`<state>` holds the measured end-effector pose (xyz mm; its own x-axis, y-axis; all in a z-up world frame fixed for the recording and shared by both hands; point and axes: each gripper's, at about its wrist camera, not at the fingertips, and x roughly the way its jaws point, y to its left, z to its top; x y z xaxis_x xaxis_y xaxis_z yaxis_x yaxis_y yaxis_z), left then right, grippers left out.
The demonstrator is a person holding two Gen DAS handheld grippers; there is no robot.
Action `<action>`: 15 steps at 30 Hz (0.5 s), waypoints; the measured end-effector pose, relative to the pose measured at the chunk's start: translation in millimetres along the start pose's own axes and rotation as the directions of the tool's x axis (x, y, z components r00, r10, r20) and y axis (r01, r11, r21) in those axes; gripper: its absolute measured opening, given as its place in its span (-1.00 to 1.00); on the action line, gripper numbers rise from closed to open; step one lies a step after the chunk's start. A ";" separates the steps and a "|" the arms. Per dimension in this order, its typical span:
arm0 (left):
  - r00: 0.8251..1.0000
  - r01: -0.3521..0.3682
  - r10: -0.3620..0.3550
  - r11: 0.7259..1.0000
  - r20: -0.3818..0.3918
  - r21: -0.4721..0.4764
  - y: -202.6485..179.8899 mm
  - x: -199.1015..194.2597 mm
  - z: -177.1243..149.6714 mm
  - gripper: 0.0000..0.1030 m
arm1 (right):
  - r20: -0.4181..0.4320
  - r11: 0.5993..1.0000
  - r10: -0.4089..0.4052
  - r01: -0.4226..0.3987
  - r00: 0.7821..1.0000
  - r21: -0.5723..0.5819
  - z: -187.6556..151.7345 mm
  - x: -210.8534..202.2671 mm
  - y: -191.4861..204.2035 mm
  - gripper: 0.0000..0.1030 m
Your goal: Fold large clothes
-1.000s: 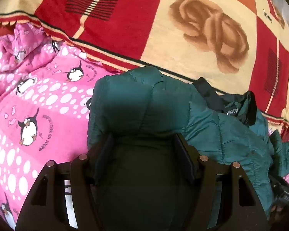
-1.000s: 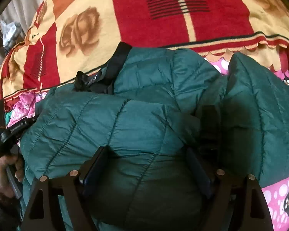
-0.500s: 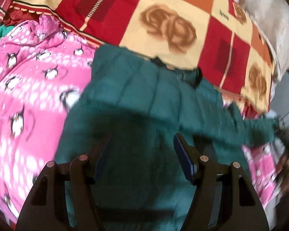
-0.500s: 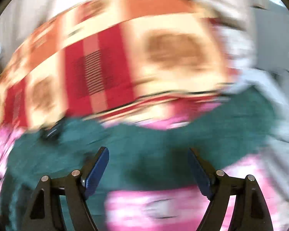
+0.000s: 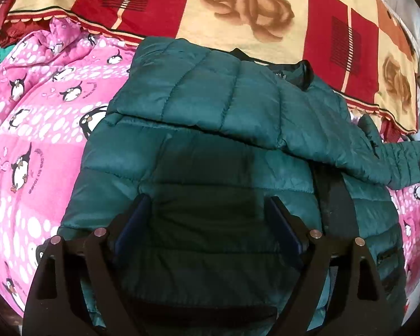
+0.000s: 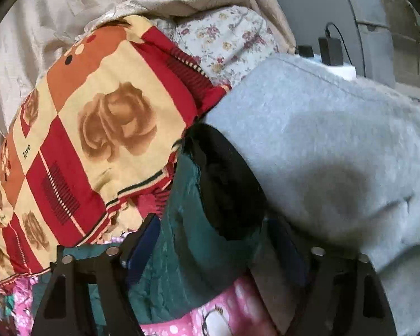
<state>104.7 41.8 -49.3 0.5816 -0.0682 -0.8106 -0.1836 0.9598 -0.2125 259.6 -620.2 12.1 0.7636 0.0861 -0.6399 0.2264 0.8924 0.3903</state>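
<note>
A dark green quilted jacket [image 5: 210, 128] lies on the pink penguin blanket [image 5: 33, 128], one sleeve folded across its chest, the other sleeve [image 5: 400, 159] stretched to the right. My left gripper [image 5: 208, 218] is open, its fingers apart just above the jacket's lower body. In the right wrist view, my right gripper [image 6: 214, 249] is open over the jacket's sleeve end [image 6: 193, 240], whose black lining [image 6: 226, 184] shows between the fingers. Neither gripper holds the cloth.
A red, cream and orange rose-patterned blanket [image 5: 238, 19] lies behind the jacket and also shows in the right wrist view [image 6: 98, 140]. A grey fleece cloth [image 6: 336, 154] lies right of the right gripper. A floral pillow [image 6: 224, 39] and black chargers [image 6: 330, 50] sit beyond.
Both grippers drew back from the jacket body. The left view now shows the whole jacket with one sleeve folded across. The right gripper swung right to the sleeve end by the grey cloth.
</note>
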 end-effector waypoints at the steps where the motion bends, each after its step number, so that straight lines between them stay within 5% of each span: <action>1: 1.000 0.003 -0.003 1.000 0.000 -0.004 0.7 -0.2 -0.1 0.66 | 0.001 1.000 -0.001 0.001 1.000 -0.007 -0.8 -1.0 1.3 0.03; 3: 1.000 0.007 -0.007 1.000 0.002 -0.008 1.5 0.1 0.2 0.66 | 0.003 1.000 -0.019 0.019 1.000 -0.021 -0.9 -1.5 4.4 -0.13; 5: 1.000 0.010 -0.010 1.000 0.001 -0.010 1.9 -0.1 0.5 0.66 | 0.012 1.000 -0.001 0.001 1.000 -0.023 -3.0 -9.2 5.7 -0.50; 10: 1.000 0.021 -0.021 1.000 0.023 -0.021 4.2 -6.6 -0.4 0.66 | 0.035 0.994 0.058 -0.054 0.998 -0.100 -5.3 -37.7 40.6 -0.59; 15: 0.994 -0.055 0.057 0.998 0.090 -0.022 4.2 -21.1 -1.7 0.66 | 0.023 0.971 0.180 -0.174 0.983 -0.165 -25.0 -53.9 110.6 -0.60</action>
<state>90.3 46.8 -34.0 0.6390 0.0115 -0.7691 -0.2327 0.9559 -0.1790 228.3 -515.1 73.2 0.8059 0.2353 -0.5432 -0.0133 0.9246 0.3808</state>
